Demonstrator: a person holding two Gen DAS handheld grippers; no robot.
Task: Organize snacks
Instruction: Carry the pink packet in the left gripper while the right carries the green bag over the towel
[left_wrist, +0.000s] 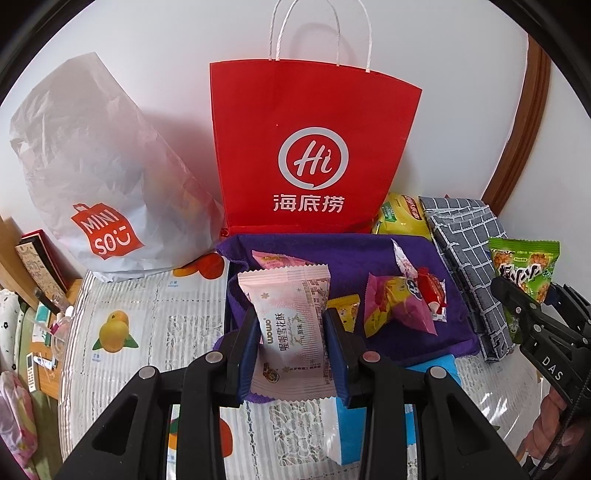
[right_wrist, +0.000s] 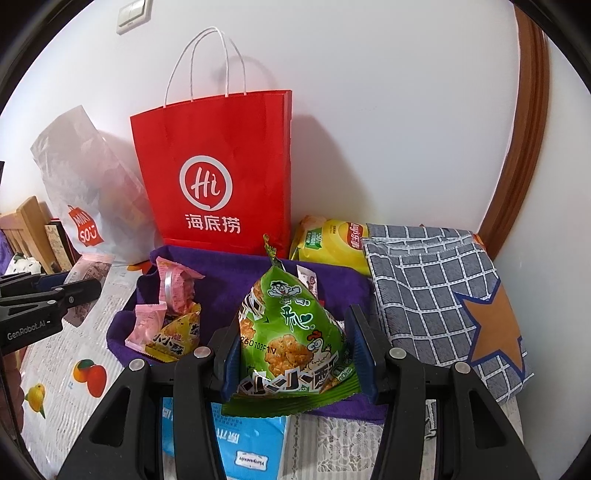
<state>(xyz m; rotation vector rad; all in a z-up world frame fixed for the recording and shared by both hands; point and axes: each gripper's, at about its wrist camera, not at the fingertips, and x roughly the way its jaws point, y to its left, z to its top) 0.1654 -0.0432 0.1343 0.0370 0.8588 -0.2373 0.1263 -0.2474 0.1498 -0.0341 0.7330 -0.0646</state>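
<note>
Two snacks in hand: my left gripper (left_wrist: 291, 345) clamps the pink packet (left_wrist: 291, 332), my right gripper (right_wrist: 295, 356) clamps the green pack (right_wrist: 291, 339), both near the purple tray (left_wrist: 369, 254). Several snacks already inside; yellow chip bag (right_wrist: 332, 243) far right not yet sorted.

Fruit-print tablecloth (left_wrist: 155, 317) bears purple cloth (left_wrist: 369, 258), red bag (left_wrist: 314, 147), white bag (left_wrist: 92, 166), checked fabric (right_wrist: 424, 288).

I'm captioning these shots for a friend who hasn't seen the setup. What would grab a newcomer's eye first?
The tall red paper bag with white handles, standing against the wall behind everything, dominates both views. In front of it, each claw holds a snack above the purple cloth: the left claw grips a pink packet, the right claw a green pouch. A white Miniso bag slumps left of the red one.
</note>
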